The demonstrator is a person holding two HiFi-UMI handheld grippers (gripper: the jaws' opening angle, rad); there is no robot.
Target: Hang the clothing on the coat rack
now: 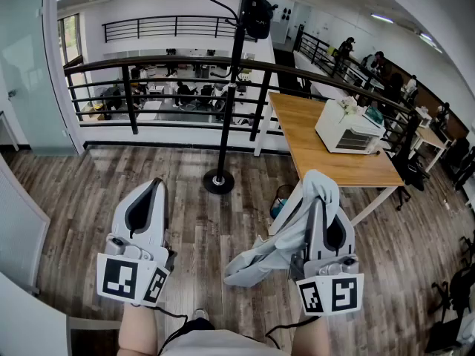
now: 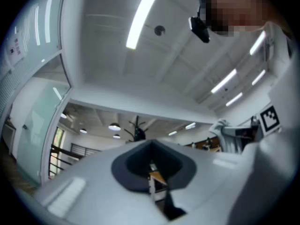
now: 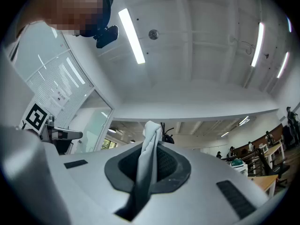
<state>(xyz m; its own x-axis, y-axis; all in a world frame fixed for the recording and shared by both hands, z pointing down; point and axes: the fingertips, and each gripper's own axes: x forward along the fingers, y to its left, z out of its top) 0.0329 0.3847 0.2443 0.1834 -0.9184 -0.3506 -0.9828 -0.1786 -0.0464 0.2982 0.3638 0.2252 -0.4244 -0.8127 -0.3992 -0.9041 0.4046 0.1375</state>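
The black coat rack point(image 1: 234, 87) stands on the wood floor ahead, in front of the railing, its round base point(image 1: 219, 182) between my two grippers. A black item point(image 1: 257, 15) hangs near its top. My right gripper point(image 1: 320, 188) is shut on a pale grey garment point(image 1: 271, 247) that bunches above the jaws and droops down to the left. In the right gripper view the cloth point(image 3: 146, 172) runs up through the shut right gripper point(image 3: 152, 142). My left gripper point(image 1: 154, 190) is shut with nothing in it, as the left gripper view shows of the left gripper point(image 2: 151, 146). Both grippers point upward, short of the rack.
A wooden table point(image 1: 334, 165) with a white appliance point(image 1: 347, 127) stands at the right, close to the rack. A black railing point(image 1: 148, 65) runs behind the rack. A glass wall point(image 1: 22, 65) is on the left. My shoe point(image 1: 199, 315) shows below.
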